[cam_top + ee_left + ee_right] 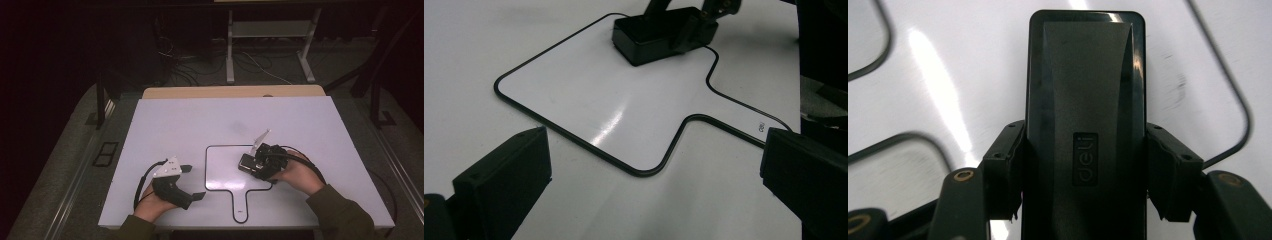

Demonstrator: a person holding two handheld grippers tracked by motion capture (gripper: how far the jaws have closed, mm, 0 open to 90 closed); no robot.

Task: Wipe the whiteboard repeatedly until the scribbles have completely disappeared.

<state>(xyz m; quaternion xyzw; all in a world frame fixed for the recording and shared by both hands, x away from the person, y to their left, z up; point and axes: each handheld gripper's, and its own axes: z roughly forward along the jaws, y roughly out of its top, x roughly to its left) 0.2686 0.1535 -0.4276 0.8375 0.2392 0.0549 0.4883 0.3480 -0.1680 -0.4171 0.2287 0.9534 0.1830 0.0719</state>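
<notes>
— One black eraser is sitting on the whiteboard, near its right edge, and the right gripper is squeezing its sides.
— Rubbing step, maybe?
— I think so; next it needs sliding flat.
— And the left gripper?
— Waiting wide open, holding nothing, left of the whiteboard. Two grippers, one whiteboard.

**Right tool clamped, left tool idle with jaws apart**

Left hand comes in from the bottom edge and grips the left tool by its handle; the tool lies low and level over the table, pointing right, jaws spread wide with nothing between them. Right forearm enters from the lower right in an olive sleeve, right hand wrapped around the right tool, which points left and tilts down. Its jaws are closed in, pads pressing both long sides of a black eraser
</notes>
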